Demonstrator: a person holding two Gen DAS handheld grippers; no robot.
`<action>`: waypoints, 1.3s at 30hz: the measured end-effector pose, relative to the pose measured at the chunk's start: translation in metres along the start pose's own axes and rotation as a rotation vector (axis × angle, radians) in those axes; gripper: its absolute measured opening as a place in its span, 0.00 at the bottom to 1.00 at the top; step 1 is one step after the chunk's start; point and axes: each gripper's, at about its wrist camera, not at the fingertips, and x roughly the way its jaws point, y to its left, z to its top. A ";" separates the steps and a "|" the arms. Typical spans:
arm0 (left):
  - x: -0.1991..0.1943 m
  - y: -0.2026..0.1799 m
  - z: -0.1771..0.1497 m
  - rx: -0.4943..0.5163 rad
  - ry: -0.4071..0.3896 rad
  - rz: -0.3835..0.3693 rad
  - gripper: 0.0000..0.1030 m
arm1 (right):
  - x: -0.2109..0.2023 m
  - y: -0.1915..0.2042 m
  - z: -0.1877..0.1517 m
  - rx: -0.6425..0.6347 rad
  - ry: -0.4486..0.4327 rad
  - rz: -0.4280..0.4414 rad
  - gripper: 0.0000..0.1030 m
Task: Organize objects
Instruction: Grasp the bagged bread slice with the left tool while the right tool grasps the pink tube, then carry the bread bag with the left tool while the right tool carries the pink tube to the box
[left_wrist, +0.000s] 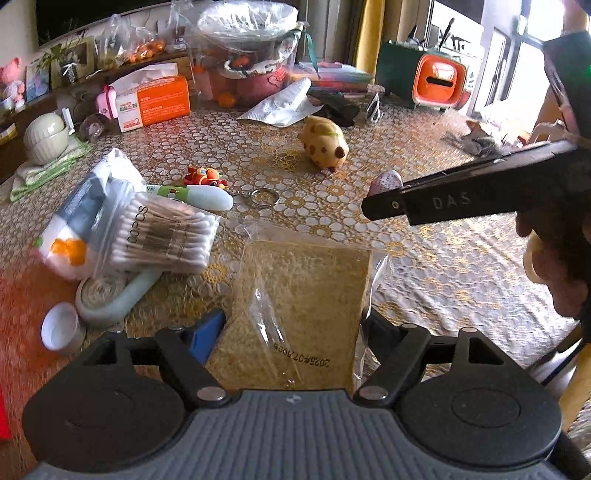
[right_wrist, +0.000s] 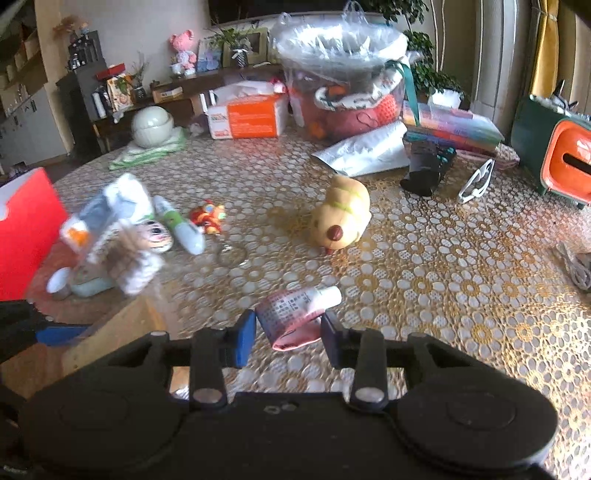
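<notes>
With the left tool (left_wrist: 295, 325) clamped on the bagged sponge (left_wrist: 303, 306) and the right tool (right_wrist: 288, 332) on a squeeze tube (right_wrist: 295, 314), either slick item could slip.

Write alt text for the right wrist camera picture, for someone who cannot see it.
The right gripper holds a small pink-and-white tube between its blue fingers above a table covered in gold-patterned lace. Further back lie a yellow piggy bank, a red keychain toy and an orange tissue box.
</notes>
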 end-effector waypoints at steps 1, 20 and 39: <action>-0.005 0.000 -0.001 -0.008 -0.006 0.000 0.77 | -0.006 0.002 -0.001 -0.002 -0.003 0.007 0.36; -0.127 0.057 -0.022 -0.141 -0.127 0.154 0.77 | -0.092 0.120 0.016 -0.201 -0.099 0.144 0.36; -0.226 0.181 -0.043 -0.242 -0.205 0.384 0.77 | -0.073 0.278 0.071 -0.413 -0.147 0.307 0.36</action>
